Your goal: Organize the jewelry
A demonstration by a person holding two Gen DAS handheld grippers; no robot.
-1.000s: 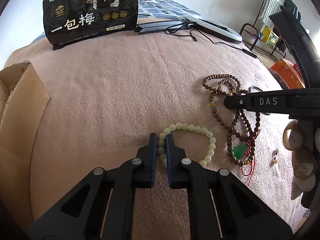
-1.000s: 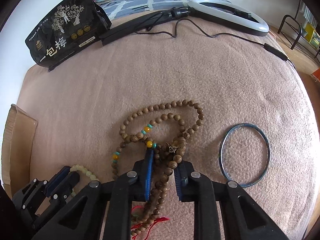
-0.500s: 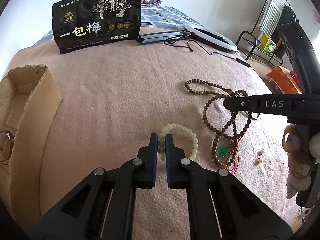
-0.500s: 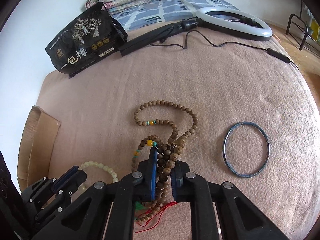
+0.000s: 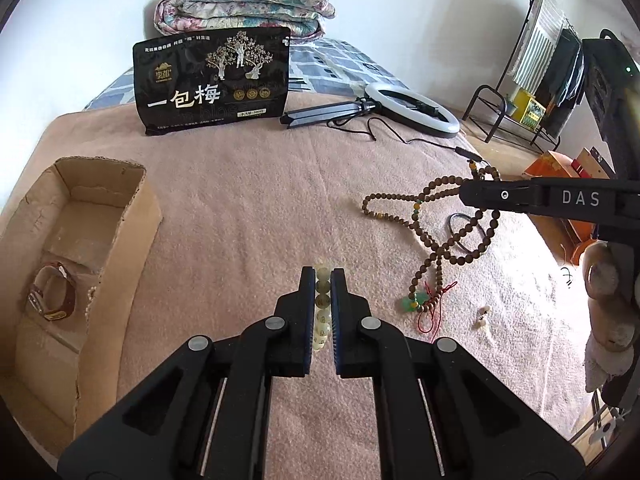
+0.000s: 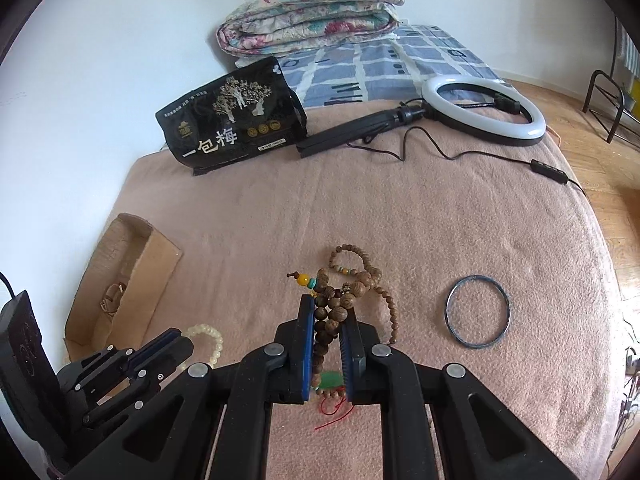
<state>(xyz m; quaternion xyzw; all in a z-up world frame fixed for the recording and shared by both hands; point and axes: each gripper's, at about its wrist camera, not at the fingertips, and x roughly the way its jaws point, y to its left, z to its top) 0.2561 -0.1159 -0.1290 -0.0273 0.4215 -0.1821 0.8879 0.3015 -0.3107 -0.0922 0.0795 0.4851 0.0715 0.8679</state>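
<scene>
My left gripper is clamped tight on the pale bead bracelet; its beads run in a line straight down between the two fingers, edge-on to my camera, and in the right wrist view its loop hangs beside the left fingers above the pink blanket. My right gripper is closed on a bunched hank of the brown wooden bead necklace. The strands run lengthwise between the fingers, a yellow and turquoise bead poking out past the tips, and a green pendant with red cord dangles below. From the left view the necklace droops from the right fingers in long loops down to the blanket. A metal bangle lies flat on the blanket, well to the right of that gripper. The open cardboard box sits at the left edge, holding a brown-strapped watch.
</scene>
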